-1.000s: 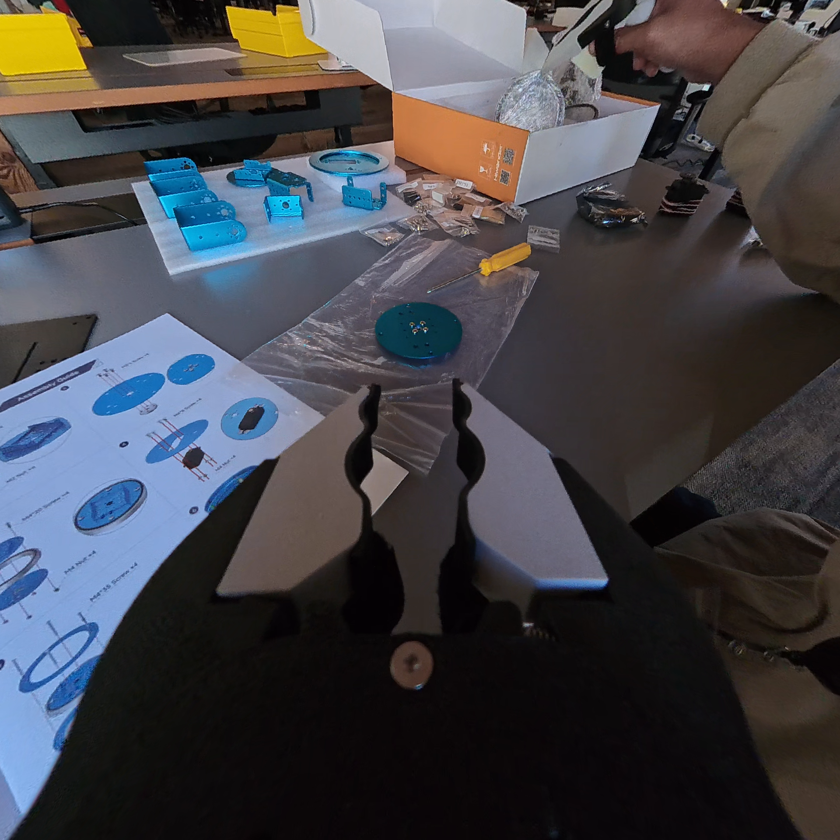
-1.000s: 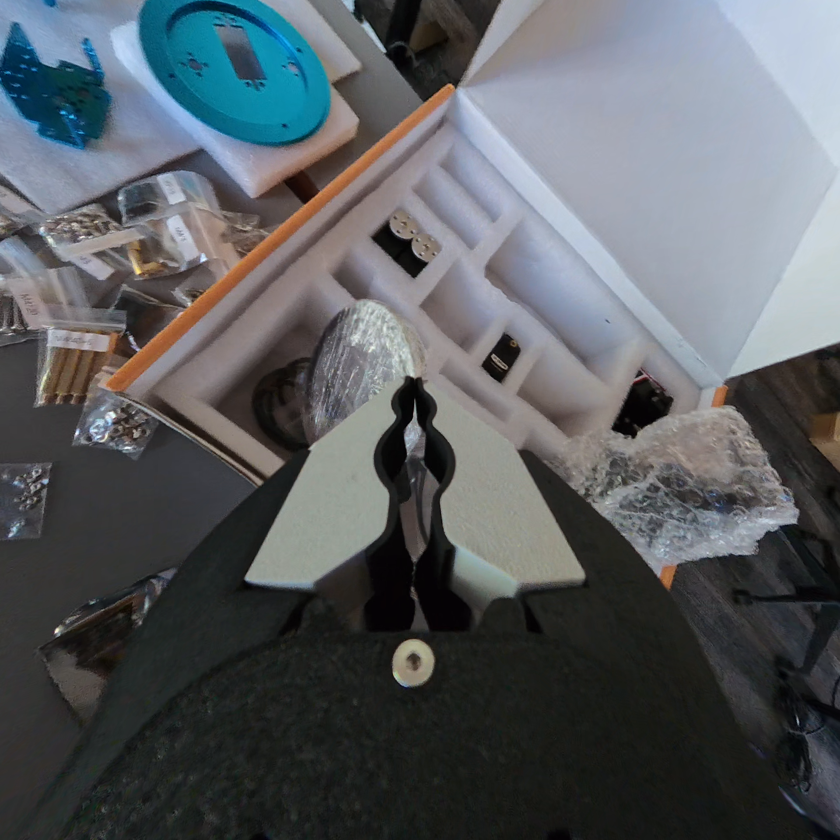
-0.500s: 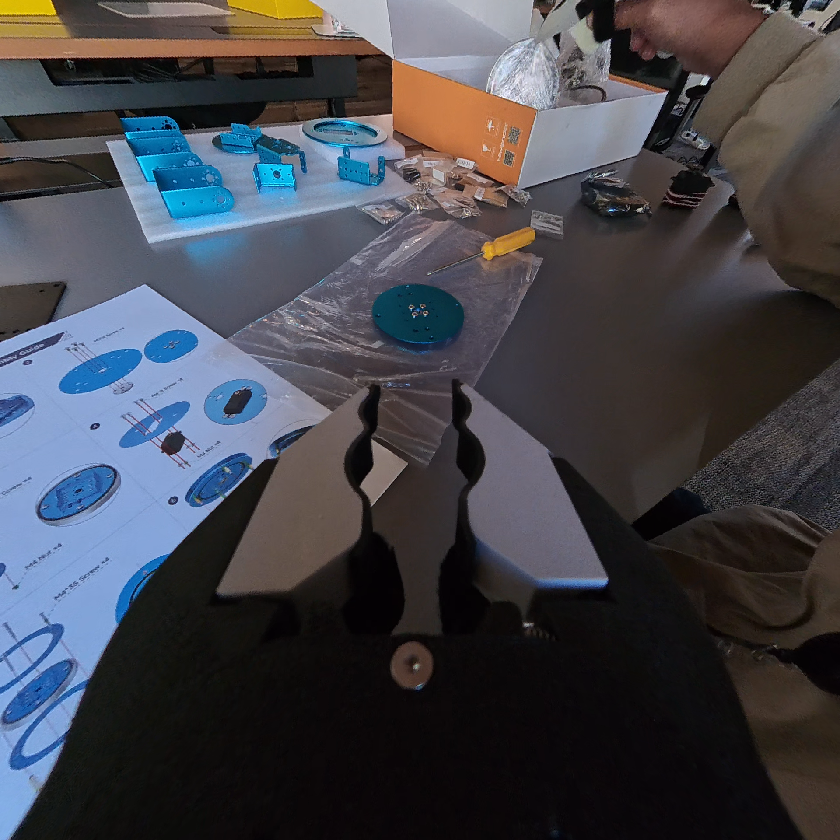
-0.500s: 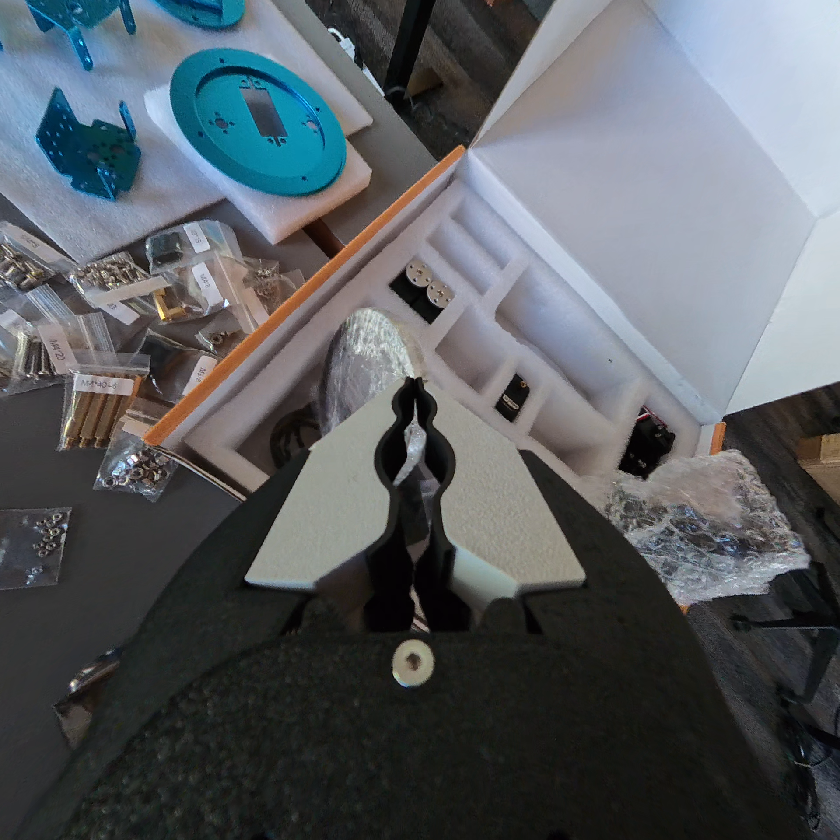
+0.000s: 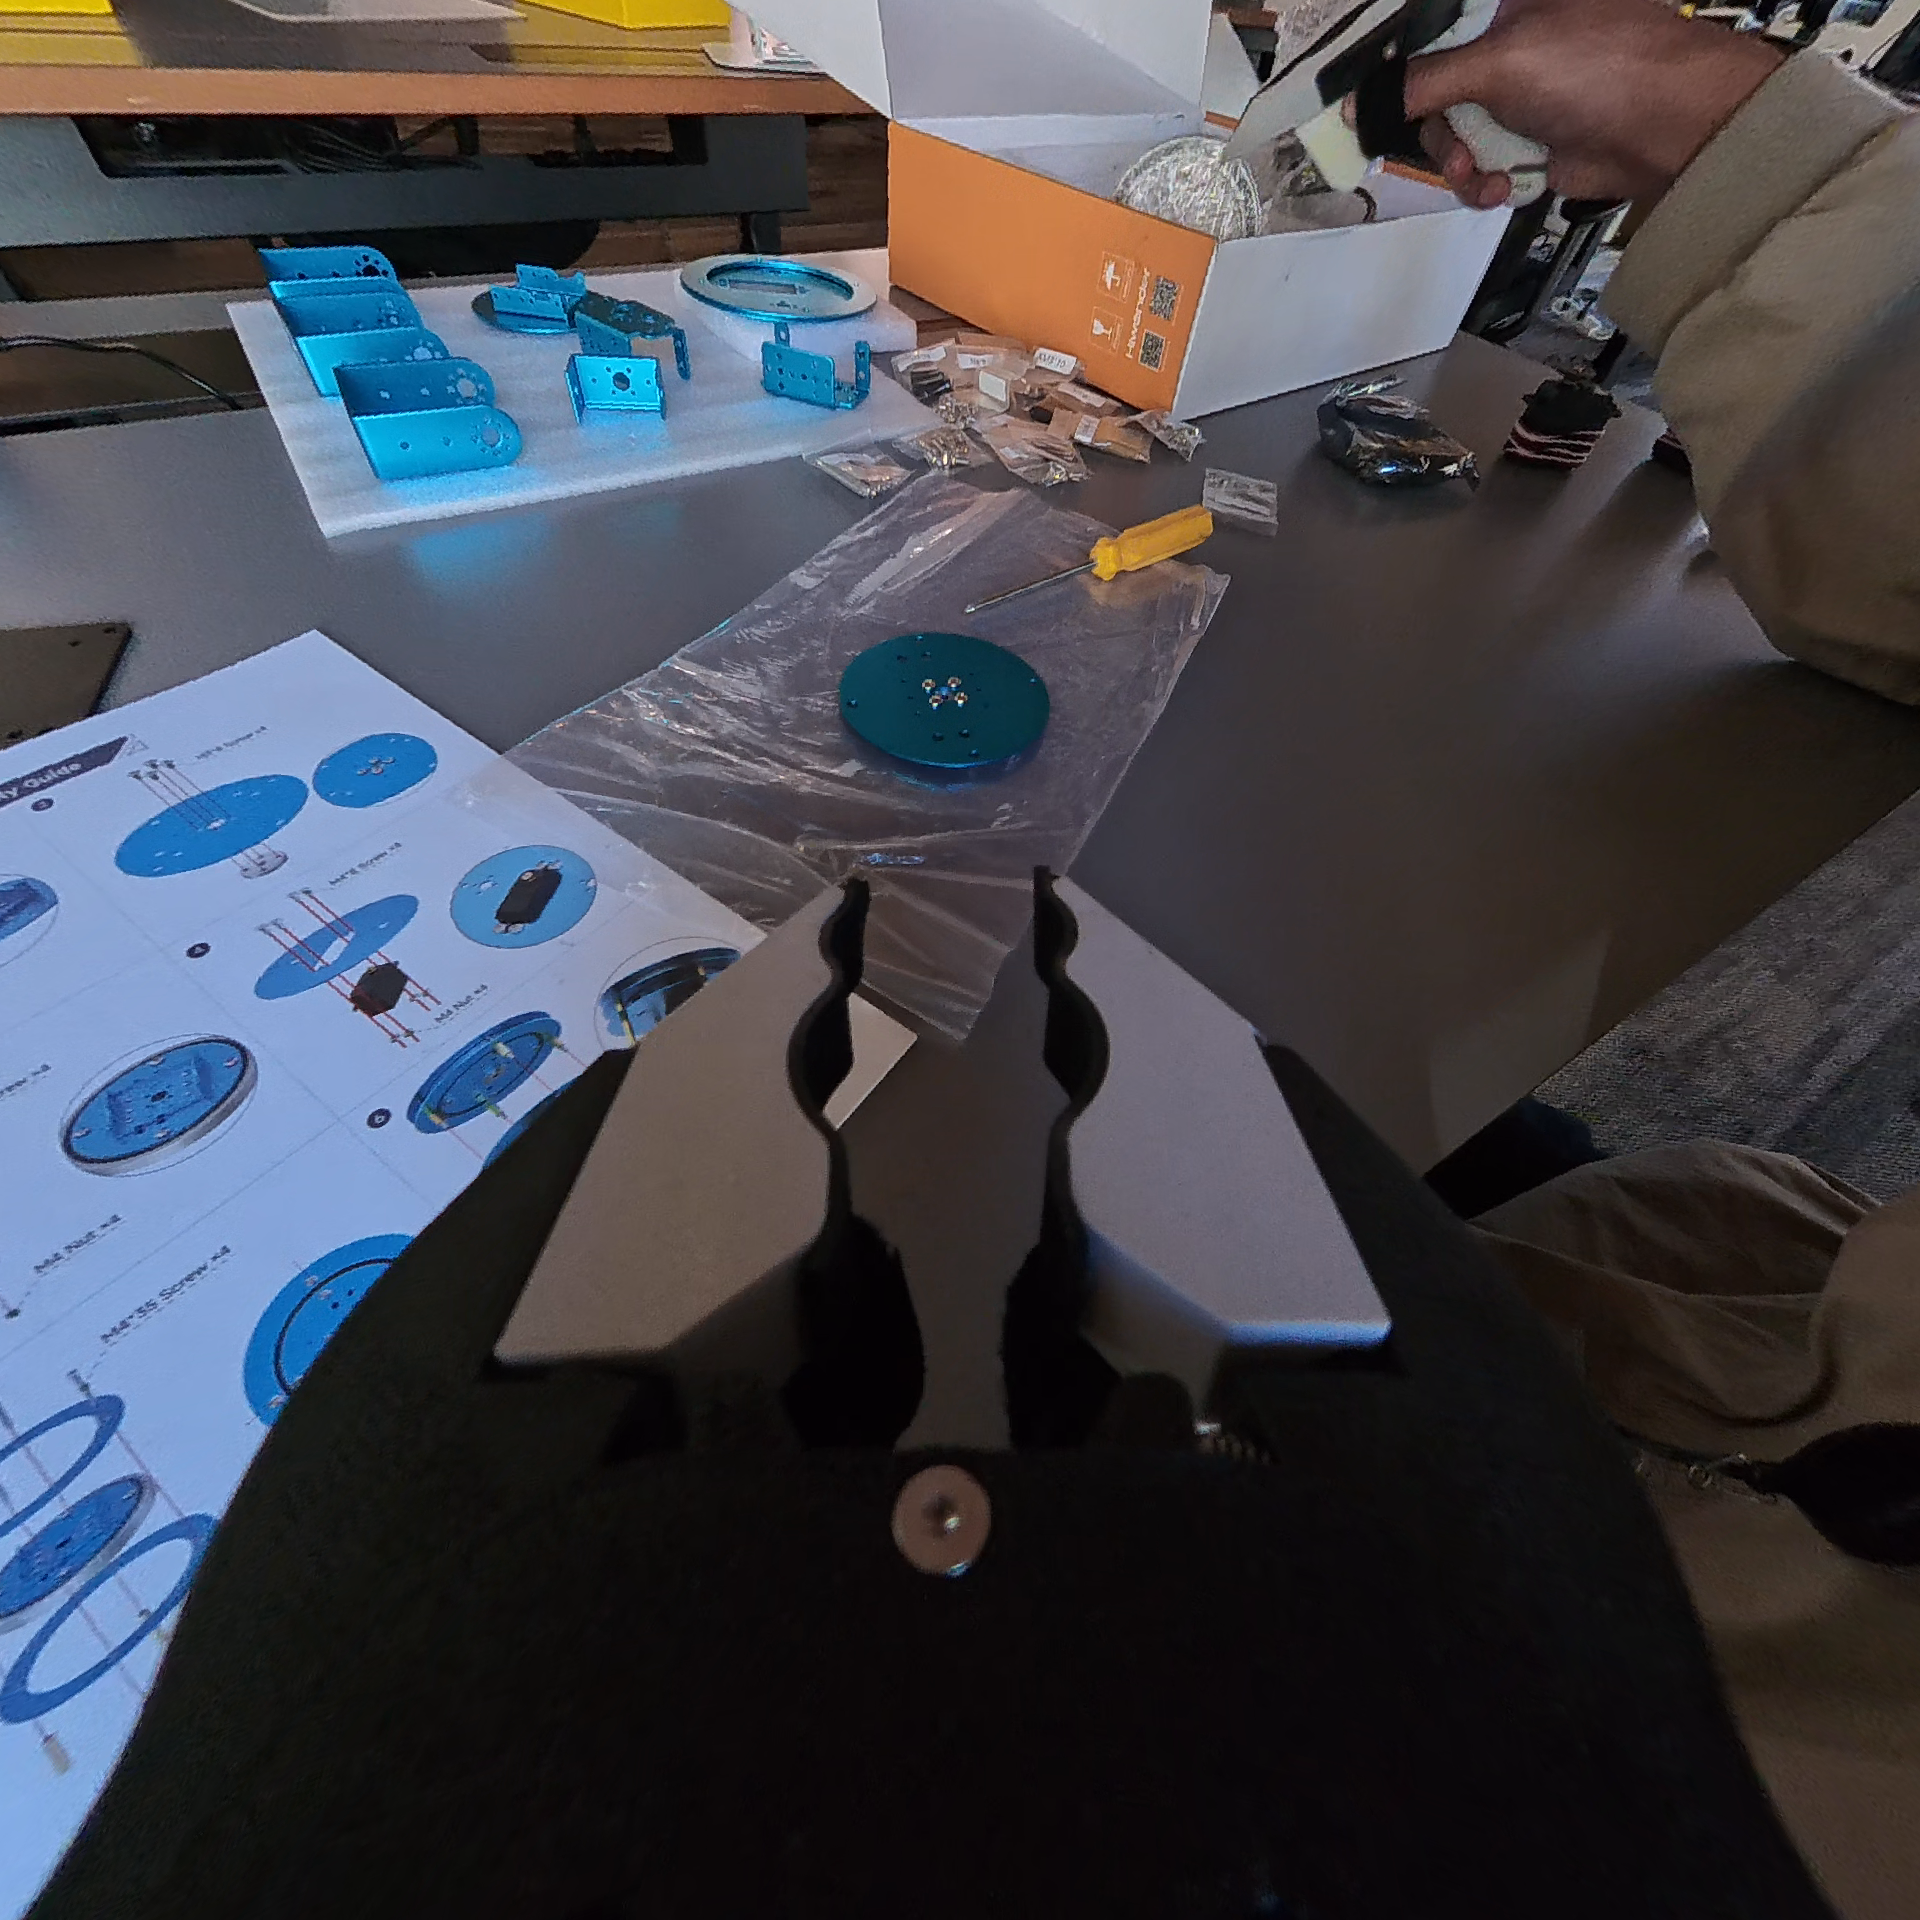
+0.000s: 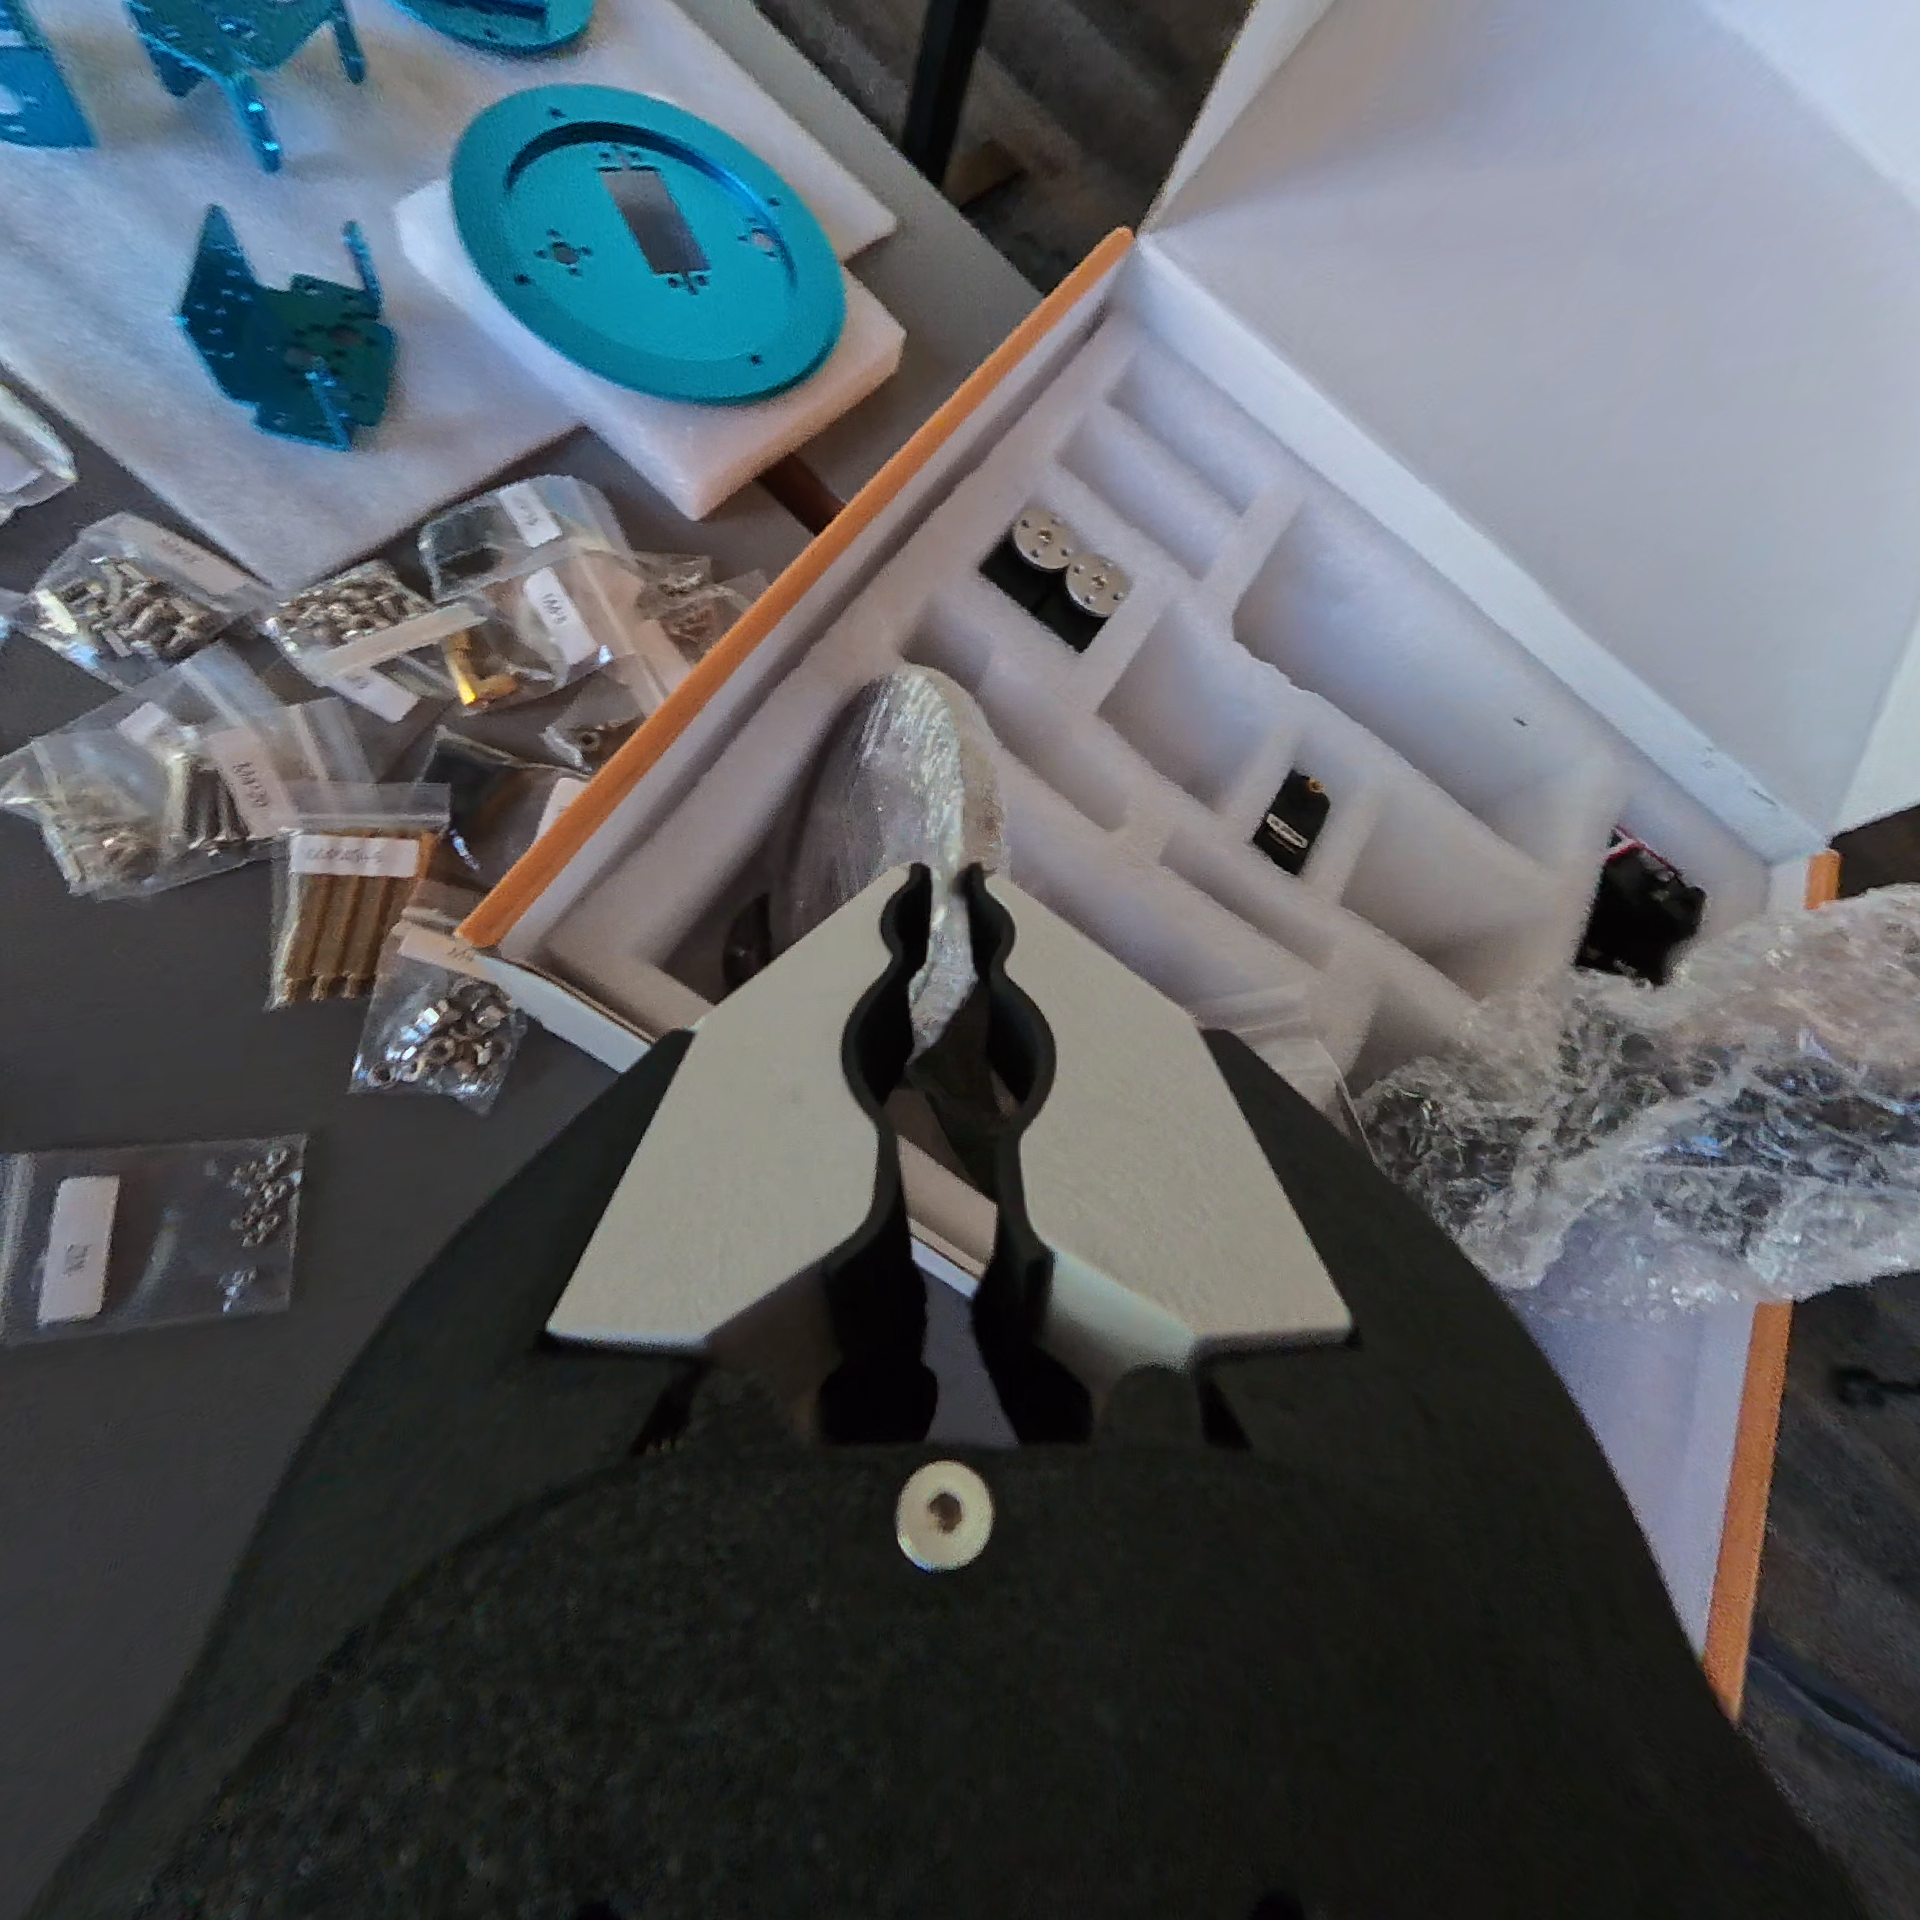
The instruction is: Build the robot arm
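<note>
My right gripper point(image 6: 943, 878) is shut on a round part in silvery bubble wrap point(image 6: 904, 769) and holds it upright over the front left foam pocket of the open orange and white box point(image 6: 790, 582). In the left wrist view that gripper point(image 5: 1309, 114) and the wrapped part point(image 5: 1184, 187) show above the box point(image 5: 1039, 260). My left gripper point(image 5: 948, 883) is open and empty, low over the near edge of a clear plastic bag point(image 5: 831, 790). A teal disc point(image 5: 942, 707) lies on the bag beyond its tips.
A yellow screwdriver point(image 5: 1148, 540), small bags of screws point(image 6: 312, 675), blue brackets on white foam point(image 5: 416, 416), a teal ring plate point(image 6: 644, 249) and a printed sheet point(image 5: 208, 935) lie on the grey table. Loose bubble wrap point(image 6: 1662, 1091) hangs over the box's right side. One gripper's finger ends stand about 55 cm off the other's. From my left tips it is roughly 15 cm to the teal disc point(image 5: 942, 707); from my right, 40 cm.
My right gripper has drawn back and up from the box with the wrapped part still in it. My left gripper has drifted slightly and stays open.
</note>
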Motion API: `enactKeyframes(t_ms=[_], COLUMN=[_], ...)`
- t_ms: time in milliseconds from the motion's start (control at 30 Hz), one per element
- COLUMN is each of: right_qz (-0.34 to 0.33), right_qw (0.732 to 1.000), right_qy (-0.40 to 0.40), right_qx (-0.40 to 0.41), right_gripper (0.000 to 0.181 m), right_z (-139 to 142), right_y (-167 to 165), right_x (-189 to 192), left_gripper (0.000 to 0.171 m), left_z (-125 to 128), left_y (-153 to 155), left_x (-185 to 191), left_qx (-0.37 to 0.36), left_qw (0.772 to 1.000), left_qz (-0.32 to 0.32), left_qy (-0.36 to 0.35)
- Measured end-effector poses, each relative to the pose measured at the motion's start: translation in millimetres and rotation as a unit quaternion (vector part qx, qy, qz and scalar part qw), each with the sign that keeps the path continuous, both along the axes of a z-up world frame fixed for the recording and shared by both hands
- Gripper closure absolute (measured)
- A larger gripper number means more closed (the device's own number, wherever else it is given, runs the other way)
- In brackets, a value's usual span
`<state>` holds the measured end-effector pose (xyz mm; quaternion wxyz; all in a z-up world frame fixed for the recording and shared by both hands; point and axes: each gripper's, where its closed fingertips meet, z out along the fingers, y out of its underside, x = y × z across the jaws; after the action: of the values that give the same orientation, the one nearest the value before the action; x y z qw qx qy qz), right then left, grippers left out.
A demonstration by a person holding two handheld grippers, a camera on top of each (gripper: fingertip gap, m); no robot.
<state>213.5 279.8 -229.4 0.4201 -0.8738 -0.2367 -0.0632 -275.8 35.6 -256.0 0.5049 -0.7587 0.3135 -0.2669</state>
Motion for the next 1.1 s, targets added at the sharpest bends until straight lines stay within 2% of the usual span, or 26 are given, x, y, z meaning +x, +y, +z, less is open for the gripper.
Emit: enactKeyframes(t_ms=[67, 133, 167, 267, 300, 367, 433, 467, 500, 600, 700, 800, 867, 933, 1000, 1100], right_qz=[-0.017, -0.022, -0.014, 0.062, 0.064, 0.049, 0.024, 0.011, 0.007, 0.039, 0.002, -0.021, -0.004, 0.046, 0.118, 0.213], right_qw=[1.0, 0.998, 0.994, 0.967, 0.962, 0.963, 0.973, 0.98, 0.982, 0.969, 0.988, 0.999, 0.997, 0.993, 0.991, 0.976], right_qy=[0.008, 0.063, 0.102, 0.235, 0.251, 0.262, 0.228, 0.195, 0.174, 0.207, 0.113, -0.008, -0.078, -0.097, -0.057, 0.046], right_qx=[0.0, -0.021, -0.028, -0.077, -0.083, -0.043, -0.036, -0.049, -0.074, -0.127, -0.101, -0.031, 0.019, 0.045, 0.031, -0.023], right_gripper=[0.171, 0.163, 0.165, 0.168, 0.162, 0.148, 0.123, 0.117, 0.123, 0.168, 0.172, 0.173, 0.173, 0.173, 0.173, 0.173], right_z=[-2.2, -3.8, -1.3, 6.4, 7.6, 15.3, 5.3, -6.5, -18.9, -27.4, -24.6, 1.4, 27.5, 45.6, 47.6, 35.2], right_y=[3.0, 1.8, -0.3, -16.1, -16.2, -7.0, 4.9, 10.6, 13.5, 13.0, 16.8, 14.2, 6.2, -5.5, -16.9, -25.1], right_x=[3.0, 0.1, -4.5, -34.9, -34.4, -25.4, -14.3, -8.9, -7.7, -29.8, -17.7, -19.5, -42.3, -88.3, -146.2, -228.4], left_gripper=[0.139, 0.139, 0.139, 0.139, 0.139, 0.139, 0.139, 0.139, 0.139, 0.139, 0.139, 0.139, 0.139, 0.139, 0.139, 0.139], left_z=[0.9, 1.5, 1.4, 1.1, 1.1, 1.2, 1.5, 1.5, 1.6, 2.7, 3.3, 1.2, -1.9, -4.6, -5.4, -4.4], left_y=[-1.6, -2.9, -3.6, -5.4, -5.8, -6.2, -6.2, -6.2, -6.3, -6.5, -5.9, -5.5, -3.8, -1.9, 0.5, 2.2], left_x=[1.5, 2.7, 3.1, 2.9, 2.8, 2.5, 2.6, 2.9, 3.3, 2.5, -2.8, -8.5, -12.8, -16.0, -18.1, -20.1], left_qx=[0.001, 0.001, 0.0, 0.001, 0.0, -0.001, -0.002, -0.003, -0.003, 0.002, 0.004, -0.002, -0.01, -0.017, -0.019, -0.02], left_qw=[1.0, 1.0, 1.0, 1.0, 1.0, 1.0, 1.0, 1.0, 1.0, 1.0, 1.0, 1.0, 1.0, 1.0, 0.999, 0.999], left_qz=[-0.001, -0.002, -0.002, -0.001, 0.0, 0.0, 0.0, 0.0, -0.001, 0.002, 0.013, 0.018, 0.022, 0.024, 0.026, 0.027], left_qy=[0.0, -0.002, -0.002, -0.001, -0.001, -0.002, -0.001, 0.001, 0.003, 0.011, 0.014, 0.012, 0.012, 0.009, 0.002, -0.009])
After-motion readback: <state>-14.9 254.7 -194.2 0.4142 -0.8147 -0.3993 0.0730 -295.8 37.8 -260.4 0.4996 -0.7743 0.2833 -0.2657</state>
